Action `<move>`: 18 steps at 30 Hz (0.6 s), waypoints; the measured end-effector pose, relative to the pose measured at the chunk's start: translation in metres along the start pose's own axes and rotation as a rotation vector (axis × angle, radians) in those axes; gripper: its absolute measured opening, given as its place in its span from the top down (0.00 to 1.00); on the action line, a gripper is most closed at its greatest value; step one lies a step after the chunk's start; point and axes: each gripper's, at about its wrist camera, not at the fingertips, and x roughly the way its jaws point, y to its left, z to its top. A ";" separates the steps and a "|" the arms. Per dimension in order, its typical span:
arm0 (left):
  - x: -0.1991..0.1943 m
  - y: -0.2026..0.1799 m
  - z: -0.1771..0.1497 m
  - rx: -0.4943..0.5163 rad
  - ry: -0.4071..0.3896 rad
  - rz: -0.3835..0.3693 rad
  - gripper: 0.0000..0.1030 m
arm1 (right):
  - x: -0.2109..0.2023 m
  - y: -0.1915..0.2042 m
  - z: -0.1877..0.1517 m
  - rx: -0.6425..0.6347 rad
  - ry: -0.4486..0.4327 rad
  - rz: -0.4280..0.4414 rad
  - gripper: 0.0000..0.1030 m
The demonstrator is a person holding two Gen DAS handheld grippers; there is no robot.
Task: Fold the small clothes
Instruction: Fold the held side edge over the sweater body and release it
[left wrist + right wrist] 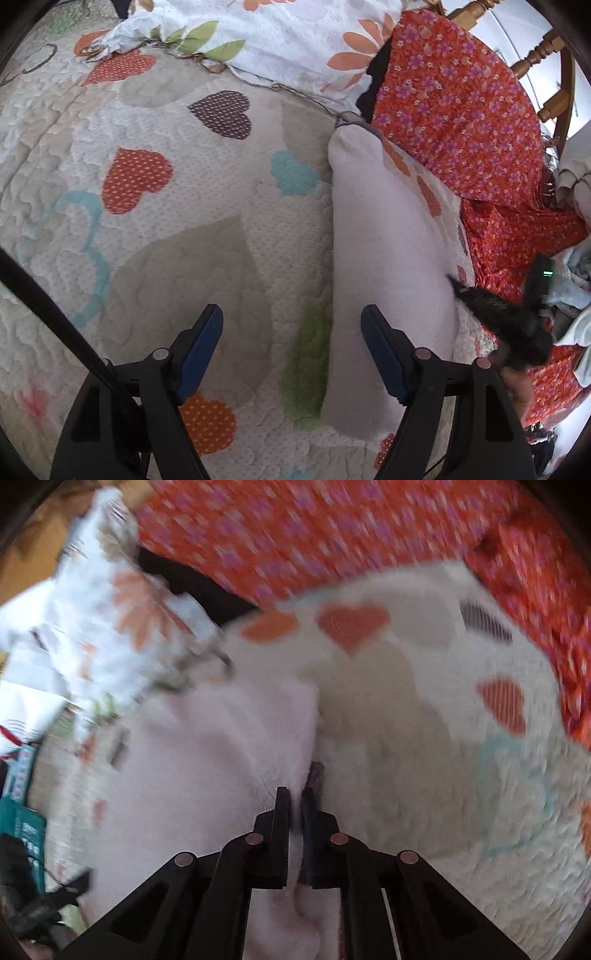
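Note:
A small pale white garment [384,251] lies lengthwise on the heart-patterned quilt [155,206]. My left gripper [291,325] hangs open above the quilt; its right finger [380,347] is over the garment's left edge and nothing lies between the pads. In the right wrist view, which is blurred, the same garment [207,753] fills the lower left. My right gripper [295,797] is shut on a fold of its right edge, and white fabric shows between the fingers. From the left wrist view the right gripper [461,290] is a dark blur at the garment's right side.
A white pillow with orange flowers [280,40] lies at the far side of the quilt. A red floral cloth [461,122] covers the right side, with wooden spindles [535,59] behind it. A heap of light clothes [572,273] sits at the far right.

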 end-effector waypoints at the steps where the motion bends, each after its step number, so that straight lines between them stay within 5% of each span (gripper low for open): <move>1: 0.000 -0.002 -0.001 0.007 0.000 -0.004 0.26 | 0.011 -0.005 -0.004 0.027 0.034 -0.009 0.93; 5: -0.001 -0.006 -0.002 0.018 -0.005 -0.034 0.26 | 0.004 -0.015 0.001 0.084 0.023 0.049 0.91; 7: -0.002 -0.007 -0.001 0.008 -0.006 -0.063 0.24 | -0.010 -0.026 0.003 0.125 -0.003 0.097 0.79; 9: -0.003 -0.006 0.000 -0.020 -0.015 -0.132 0.19 | -0.016 -0.034 0.000 0.142 -0.018 0.121 0.44; 14: -0.005 -0.019 0.003 0.013 -0.070 -0.215 0.11 | -0.002 -0.058 -0.016 0.287 0.052 0.307 0.42; 18: 0.025 -0.031 -0.004 0.035 0.048 -0.277 0.10 | 0.021 -0.056 -0.029 0.347 0.130 0.471 0.38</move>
